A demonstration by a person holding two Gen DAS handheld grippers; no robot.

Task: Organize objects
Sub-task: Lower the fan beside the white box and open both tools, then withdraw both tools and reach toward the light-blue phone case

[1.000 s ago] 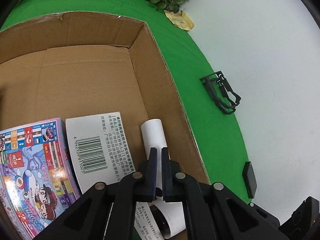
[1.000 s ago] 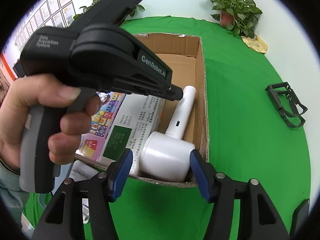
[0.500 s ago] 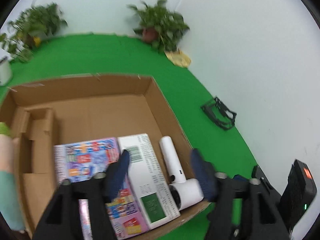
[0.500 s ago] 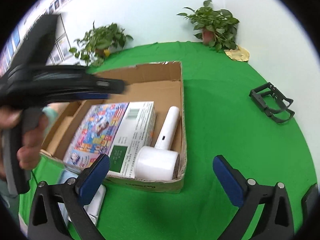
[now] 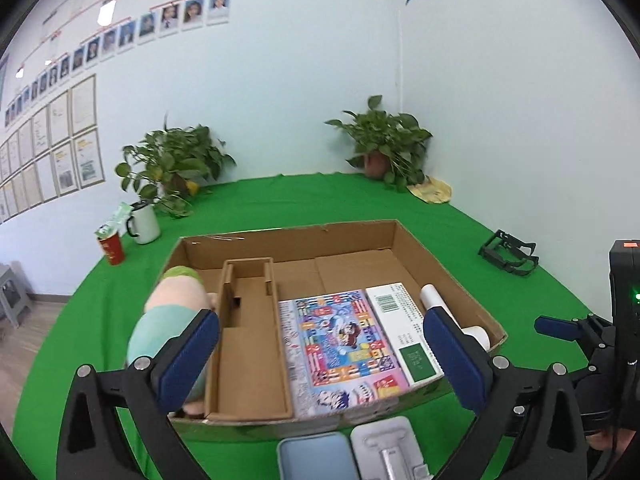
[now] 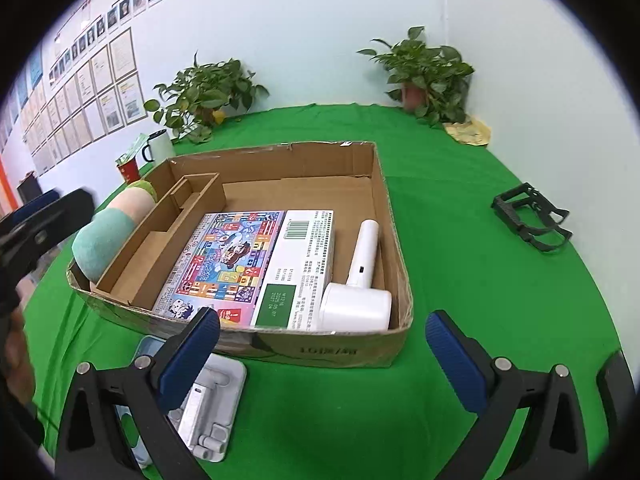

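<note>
An open cardboard box (image 5: 404, 236) (image 6: 376, 168) lies on the green cloth. Inside it are a colourful board game box (image 5: 340, 344) (image 6: 228, 260), a white hair dryer (image 6: 360, 276) (image 5: 434, 300) against the right wall, a cardboard insert (image 5: 248, 320) and a plush toy (image 5: 168, 312) (image 6: 108, 232) at the left wall. My left gripper (image 5: 320, 320) hovers above the box's near side, its jaws opening, nothing gripped. My right gripper (image 6: 322, 320) stands open before the box's near wall, holding nothing. A blue-grey case (image 5: 316, 456) and a white stand (image 5: 388, 452) (image 6: 208, 400) lie in front of the box.
Two potted plants (image 5: 176, 164) (image 5: 388, 144) stand at the cloth's far edge by the wall. A white mug (image 5: 144, 222) and a red cup (image 5: 112, 246) sit far left. A black frame-like object (image 5: 508, 252) (image 6: 532, 216) lies to the right of the box.
My left gripper has come up and back out of the box and opened from shut. My right gripper has opened wide off the hair dryer's head and drawn back a little.
</note>
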